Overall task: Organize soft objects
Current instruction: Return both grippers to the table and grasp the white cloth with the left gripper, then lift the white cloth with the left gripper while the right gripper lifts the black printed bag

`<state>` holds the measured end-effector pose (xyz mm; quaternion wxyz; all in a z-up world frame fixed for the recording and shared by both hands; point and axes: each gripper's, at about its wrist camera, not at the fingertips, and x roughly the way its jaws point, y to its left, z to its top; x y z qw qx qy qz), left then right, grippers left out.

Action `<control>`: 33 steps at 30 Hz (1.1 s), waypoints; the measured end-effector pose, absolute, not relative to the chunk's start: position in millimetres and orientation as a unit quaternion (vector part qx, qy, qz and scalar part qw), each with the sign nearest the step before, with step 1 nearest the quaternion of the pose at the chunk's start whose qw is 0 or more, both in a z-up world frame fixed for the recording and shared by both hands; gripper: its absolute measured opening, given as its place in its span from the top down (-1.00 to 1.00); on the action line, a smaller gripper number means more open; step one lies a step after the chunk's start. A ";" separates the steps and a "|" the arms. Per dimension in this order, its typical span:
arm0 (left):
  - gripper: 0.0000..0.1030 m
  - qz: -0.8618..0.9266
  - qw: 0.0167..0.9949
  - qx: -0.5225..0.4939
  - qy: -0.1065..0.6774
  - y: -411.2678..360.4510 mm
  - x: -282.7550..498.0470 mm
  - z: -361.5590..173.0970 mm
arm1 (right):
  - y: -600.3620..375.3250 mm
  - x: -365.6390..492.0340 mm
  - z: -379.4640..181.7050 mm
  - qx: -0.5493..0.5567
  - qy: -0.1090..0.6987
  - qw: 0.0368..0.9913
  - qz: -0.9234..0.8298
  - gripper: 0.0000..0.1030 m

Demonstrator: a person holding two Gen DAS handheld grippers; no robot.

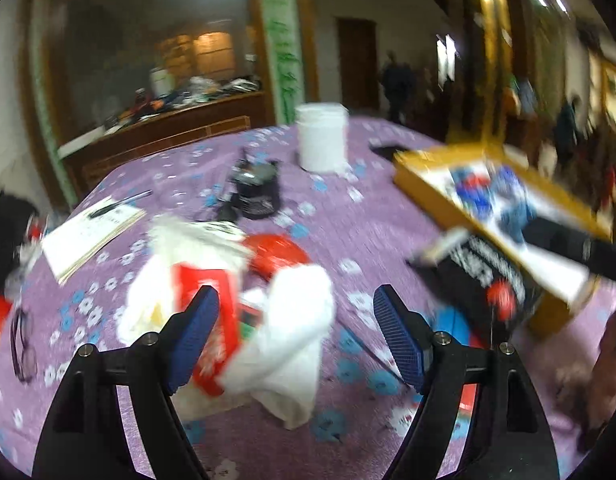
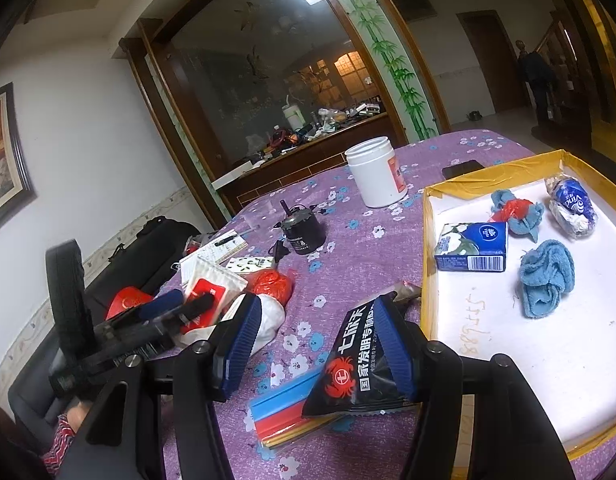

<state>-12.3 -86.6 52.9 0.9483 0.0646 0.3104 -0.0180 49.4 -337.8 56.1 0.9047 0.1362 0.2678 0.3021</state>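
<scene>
Left claw point(image 1: 296, 320): jaws spread wide, nothing held. A white cloth point(image 1: 296, 320) lies crumpled on the purple tablecloth point(image 1: 348, 216) directly between and just beyond the two blue pads point(image 1: 196, 332). A red packet point(image 1: 212, 312) sits against the left pad, partly under the cloth. A red plastic bag point(image 1: 276, 254) lies ahead of the claw, past the cloth. This view is motion-blurred, so whether either pad touches the cloth cannot be determined.

Right claw point(image 2: 316, 344): jaws wide apart, nothing gripped. A black snack packet point(image 2: 356, 376) lies on the tablecloth against the inner face of the right pad point(image 2: 396, 352); it rests partly on a stack of coloured strips point(image 2: 284, 412) between the jaws.

To the right of this claw stands a yellow-rimmed tray point(image 2: 428, 264) with a white floor. Inside it:
- a blue towel point(image 2: 546, 278), bunched, nearest the claw;
- a blue tissue pack point(image 2: 472, 246), ahead and left of the towel;
- a blue rag with a red scrap point(image 2: 516, 212), farther back;
- a clear tissue wrapper point(image 2: 572, 204), at the far right.

A white jar point(image 2: 374, 172) stands ahead of the claw, beyond the tray's near corner. The left claw appears at the left of this view.
</scene>
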 end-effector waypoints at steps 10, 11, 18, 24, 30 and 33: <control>-0.12 0.005 0.921 0.022 0.389 -67.7 17.2 32.4 | -337.8 52.7 53.2 0.134 0.281 0.903 0.297 -0.19; 0.23 0.008 0.922 0.021 0.386 -66.9 16.0 32.8 | -336.3 54.4 52.1 0.131 0.288 0.901 0.296 -0.19; 0.77 0.006 0.928 -0.007 0.373 -56.2 10.6 36.2 | -298.5 54.7 53.4 -0.020 0.322 0.918 0.231 -0.19; 0.77 -0.001 0.929 -0.019 0.370 -53.6 9.8 38.0 | -264.1 64.9 35.9 -0.130 0.372 0.904 0.165 -0.31; 0.77 -0.006 0.928 -0.029 0.371 -52.0 9.8 38.5 | -263.0 69.5 27.9 -0.133 0.386 0.900 0.155 0.04; 0.77 -0.019 0.930 -0.045 0.363 -48.8 7.2 42.3 | -270.5 64.8 39.3 -0.088 0.361 0.908 0.191 0.12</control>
